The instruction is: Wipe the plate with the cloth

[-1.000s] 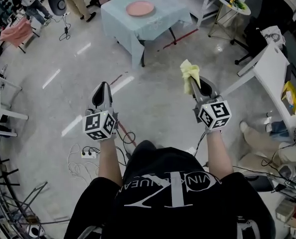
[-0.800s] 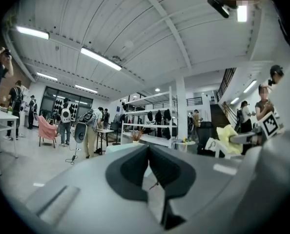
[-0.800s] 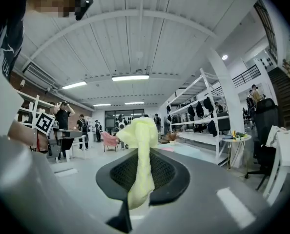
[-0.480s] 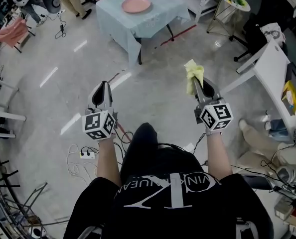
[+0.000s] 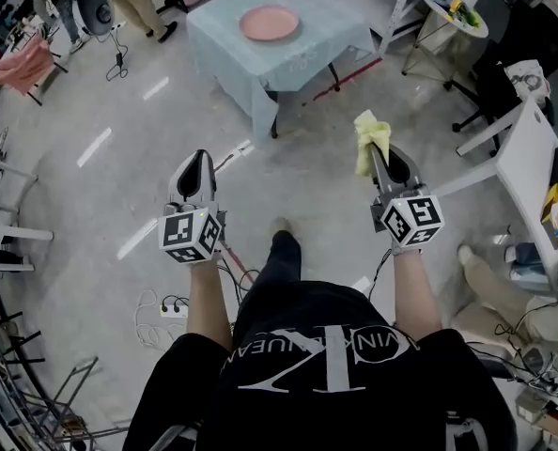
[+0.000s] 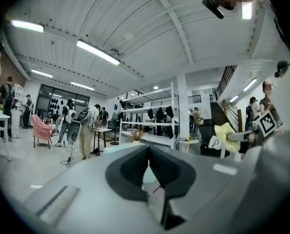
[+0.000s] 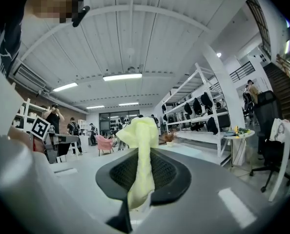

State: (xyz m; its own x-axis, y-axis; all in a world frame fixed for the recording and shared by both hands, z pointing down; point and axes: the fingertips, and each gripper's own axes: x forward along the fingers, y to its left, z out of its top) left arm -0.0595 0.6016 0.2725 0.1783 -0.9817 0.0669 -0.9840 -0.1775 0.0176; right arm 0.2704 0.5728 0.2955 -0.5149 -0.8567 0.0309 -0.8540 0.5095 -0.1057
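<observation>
While standing well apart from the bench (image 5: 321, 40) | pinches cloth (image 5: 371, 137) in right gripper (image 5: 380, 153) jaws, ready for wiping | holds left gripper (image 5: 195, 161) jaws together, empty | sights plate (image 5: 269, 23) on bench, far ahead

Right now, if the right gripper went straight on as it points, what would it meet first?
The right gripper's line crosses free floor, then probably meets the table near its right end; depth is unclear.
</observation>
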